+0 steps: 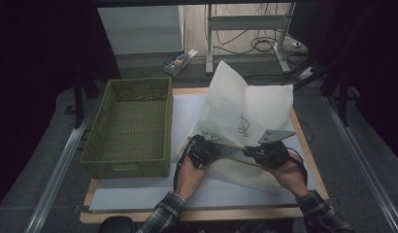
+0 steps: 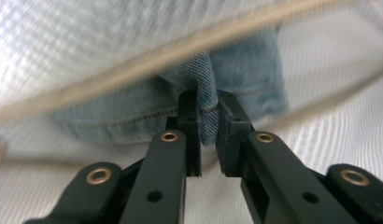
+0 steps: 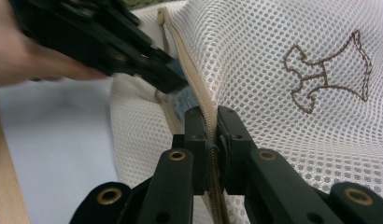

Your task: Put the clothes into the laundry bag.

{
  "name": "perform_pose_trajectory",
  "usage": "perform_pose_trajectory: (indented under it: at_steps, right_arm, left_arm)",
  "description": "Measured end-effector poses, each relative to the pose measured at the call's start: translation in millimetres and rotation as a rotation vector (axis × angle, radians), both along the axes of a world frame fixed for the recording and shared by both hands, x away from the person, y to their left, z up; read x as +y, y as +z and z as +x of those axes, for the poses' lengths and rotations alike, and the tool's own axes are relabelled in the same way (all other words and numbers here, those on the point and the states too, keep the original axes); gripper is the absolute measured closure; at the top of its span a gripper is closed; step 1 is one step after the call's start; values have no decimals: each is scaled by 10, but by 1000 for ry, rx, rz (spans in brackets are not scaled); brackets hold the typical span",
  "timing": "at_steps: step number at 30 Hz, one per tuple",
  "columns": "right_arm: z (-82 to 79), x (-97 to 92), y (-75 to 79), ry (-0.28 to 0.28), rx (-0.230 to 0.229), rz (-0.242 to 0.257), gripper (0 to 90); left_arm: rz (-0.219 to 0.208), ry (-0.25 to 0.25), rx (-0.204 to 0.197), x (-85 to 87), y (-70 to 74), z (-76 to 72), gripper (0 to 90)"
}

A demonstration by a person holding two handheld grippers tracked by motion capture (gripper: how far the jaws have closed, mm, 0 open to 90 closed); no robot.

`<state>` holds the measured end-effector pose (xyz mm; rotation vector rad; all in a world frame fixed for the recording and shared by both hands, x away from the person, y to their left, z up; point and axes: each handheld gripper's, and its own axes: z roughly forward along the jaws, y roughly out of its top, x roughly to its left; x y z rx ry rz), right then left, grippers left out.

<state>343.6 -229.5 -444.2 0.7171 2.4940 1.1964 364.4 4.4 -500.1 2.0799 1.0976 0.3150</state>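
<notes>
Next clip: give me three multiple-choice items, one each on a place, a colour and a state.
1. Where is the basket relative to the mesh bag?
A. to its left
B. to its right
C. on top of it

2. What colour is the cloth in the left gripper?
A. red
B. light blue
C. black

3. The right gripper is:
A. wide open
B. shut on the bag's zipper edge
C. holding the basket

Answers: A, the high view shows it on the left; B, denim-blue fabric sits between the jaws; B, the jaws pinch the zipper.
</notes>
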Motion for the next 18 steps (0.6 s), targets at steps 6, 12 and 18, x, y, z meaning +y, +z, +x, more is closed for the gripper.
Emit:
perform_pose_trajectory:
  at_steps: [6, 12, 18]
  right_arm:
    - [-58, 31, 41, 21, -14, 1, 831]
    - [-45, 21, 28, 15, -7, 5, 833]
    - [-10, 79, -104, 19, 19, -44, 832]
  left_arm:
    - [-117, 39, -128, -97, 128, 143, 846]
    - [-68, 75, -147, -176, 111, 285, 844]
    - [-38, 72, -99, -202, -21, 427, 840]
